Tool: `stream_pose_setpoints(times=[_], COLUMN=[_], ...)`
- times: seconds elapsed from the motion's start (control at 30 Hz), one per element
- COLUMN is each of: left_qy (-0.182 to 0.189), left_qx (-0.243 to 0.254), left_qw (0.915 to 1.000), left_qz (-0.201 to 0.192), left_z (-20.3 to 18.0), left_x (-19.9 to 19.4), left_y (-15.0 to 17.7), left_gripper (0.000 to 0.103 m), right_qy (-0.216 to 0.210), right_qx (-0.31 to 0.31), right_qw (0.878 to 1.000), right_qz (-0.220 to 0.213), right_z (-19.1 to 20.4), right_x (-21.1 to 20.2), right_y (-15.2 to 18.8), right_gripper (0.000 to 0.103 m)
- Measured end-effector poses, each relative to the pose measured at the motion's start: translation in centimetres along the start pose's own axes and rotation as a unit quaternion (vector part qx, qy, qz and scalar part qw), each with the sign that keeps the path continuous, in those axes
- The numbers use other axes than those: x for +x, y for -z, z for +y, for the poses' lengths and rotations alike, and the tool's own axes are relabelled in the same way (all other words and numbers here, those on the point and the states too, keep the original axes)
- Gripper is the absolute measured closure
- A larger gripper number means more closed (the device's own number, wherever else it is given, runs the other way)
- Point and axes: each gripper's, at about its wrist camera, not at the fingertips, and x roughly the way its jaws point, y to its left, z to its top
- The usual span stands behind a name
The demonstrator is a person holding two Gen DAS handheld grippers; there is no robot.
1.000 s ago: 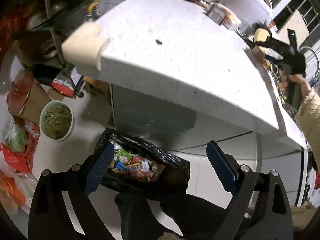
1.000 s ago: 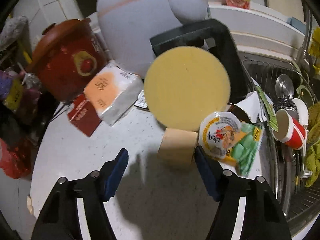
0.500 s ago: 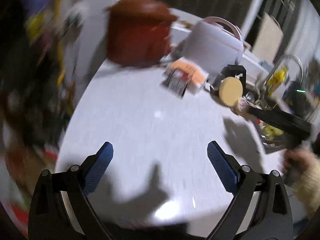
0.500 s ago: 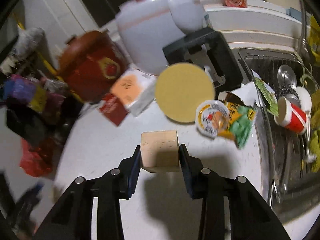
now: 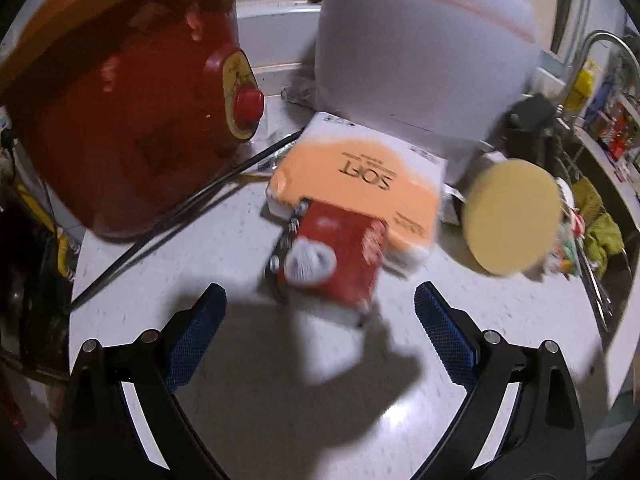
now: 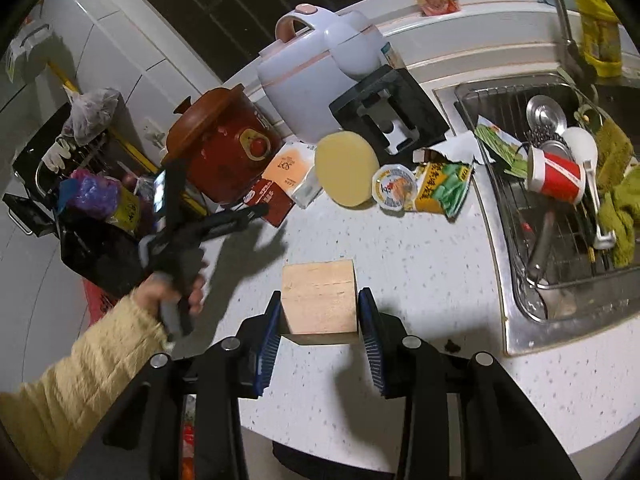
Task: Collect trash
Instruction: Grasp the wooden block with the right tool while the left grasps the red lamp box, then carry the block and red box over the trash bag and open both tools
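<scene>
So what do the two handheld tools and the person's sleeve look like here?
Both tools are black plastic frames with silver screws and two fingers lined with blue textured pads. The left tool, seen from the right wrist camera, has a dark pistol-style handle. The sleeve is pale yellow and quilted.

"soft" on orange tissue pack (image 5: 360,184).

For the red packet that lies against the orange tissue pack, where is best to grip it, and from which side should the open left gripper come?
Grip the red packet across its two long side edges, coming from above at its near end. It lies flat on the counter, its far end tucked against the tissue pack. The left gripper probably spans it.
</scene>
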Motion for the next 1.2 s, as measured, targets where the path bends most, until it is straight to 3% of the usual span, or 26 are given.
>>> stream_pose_setpoints(times=[0.1, 0.17, 0.2, 0.43, 0.57, 0.8, 0.93, 1.03, 1.2], left_qy=[-0.007, -0.003, 0.005, 0.046, 0.058, 0.044, 0.041, 0.029, 0.031], left_qx=[-0.003, 0.002, -0.001, -0.055, -0.06, -0.078, -0.104, -0.129, -0.172], left_qw=[1.0, 1.0, 0.9999, 0.9974, 0.9955, 0.9945, 0.9936, 0.9909, 0.9783], left_qz=[0.005, 0.007, 0.012, -0.011, -0.046, -0.056, -0.02, 0.024, 0.111], left_z=[0.1, 0.0, 0.0, 1.3, 2.0, 4.0, 4.9, 5.2, 5.7], left_x=[0.9, 1.1, 1.2, -2.9, -9.0, -19.0, -23.2, -24.1, -20.2], left_y=[-0.6, -0.4, -0.2, 2.9, 7.1, 17.1, 24.5, 29.4, 37.1], left_gripper=[0.012, 0.041, 0.048, 0.051, 0.051, 0.051, 0.051, 0.051, 0.051], right_qy=[-0.002, -0.002, -0.003, -0.018, -0.037, -0.087, -0.129, -0.151, -0.157], right_qx=[0.003, 0.003, 0.005, -0.008, -0.033, -0.094, -0.139, -0.178, -0.213], right_qw=[1.0, 1.0, 1.0, 1.0, 0.999, 0.99, 0.976, 0.961, 0.935], right_qz=[0.003, 0.006, 0.008, 0.011, 0.018, 0.063, 0.103, 0.147, 0.236], right_z=[0.0, 0.1, 0.1, 1.7, 3.8, 9.6, 13.3, 16.2, 19.0], right_x=[0.2, 0.5, 0.6, 1.4, 2.1, 3.8, 4.5, 5.2, 8.2], right_y=[0.2, 0.4, 0.5, 0.6, 0.9, 3.3, 6.2, 9.5, 16.5], right_gripper=[0.065, 0.065, 0.065, 0.065, 0.065, 0.065, 0.065, 0.065, 0.065])
